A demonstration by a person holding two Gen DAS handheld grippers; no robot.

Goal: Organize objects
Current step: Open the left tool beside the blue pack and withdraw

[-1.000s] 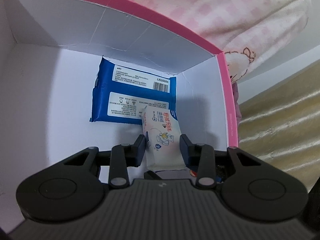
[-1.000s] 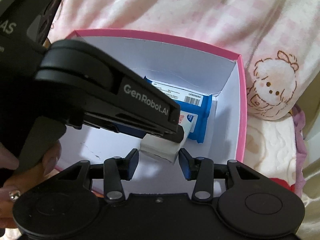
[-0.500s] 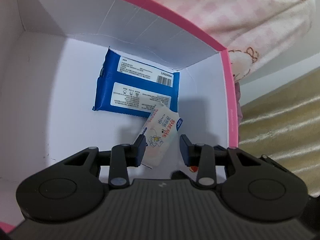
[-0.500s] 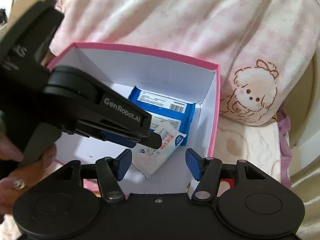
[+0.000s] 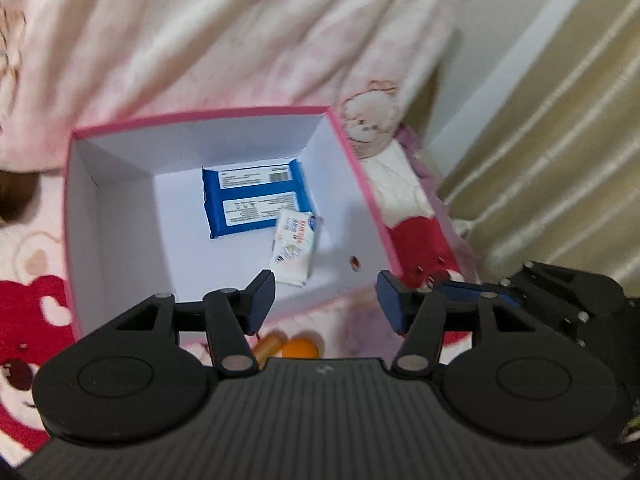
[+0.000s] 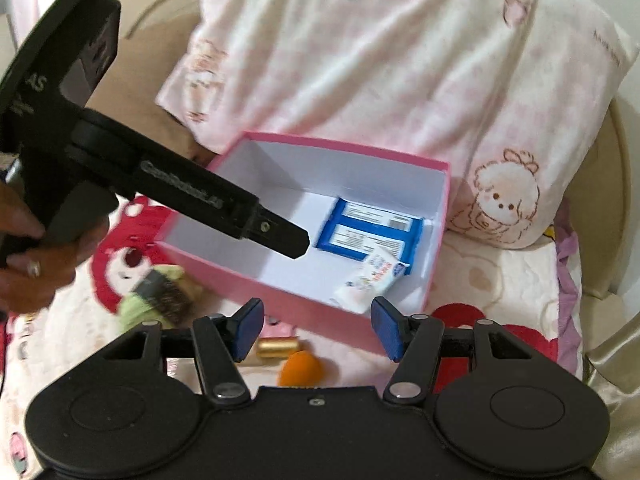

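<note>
Biggest thing in view: the pink box (image 6: 304, 312), white inside, sitting on a bed blanket w/ red bear print (image 6: 120, 264), pink pillow (image 6: 400, 60) behind it. Box walls look like thin card, so I'd guess light and easy to shove; better not to lean on the rim.

Inside, flat on the box floor toward the far right corner: blue wet-wipe pack (image 5: 254, 200), label side up. Soft pouch, prob. a bit heavy for its size, slick film.

Small white tissue pack (image 5: 294, 250) lies just in front of the blue one, its top corner overlapping the blue pack's near right corner. Very light, squashy, plastic wrap likely slippery. If it needs re-seating, I'd pinch it across the short width, mid-body, gently.

My left gripper (image 5: 326, 302) is above the box's near edge, jaws apart, nothing between them; they've just been opening. My right gripper (image 6: 318, 328) is also spread w/ nothing in it, hanging over the near wall of the box.

Still loose on the blanket in front of the box: a green plush-looking thing (image 6: 160, 300) (blurred, can't say more), a gold cylinder (image 6: 278, 347), maybe a lipstick, and an orange egg-shaped sponge (image 6: 300, 368). Sponge should be soft and grippy, take it round the belly. Gold tube is hard and smooth and may roll; grab across its middle.
</note>
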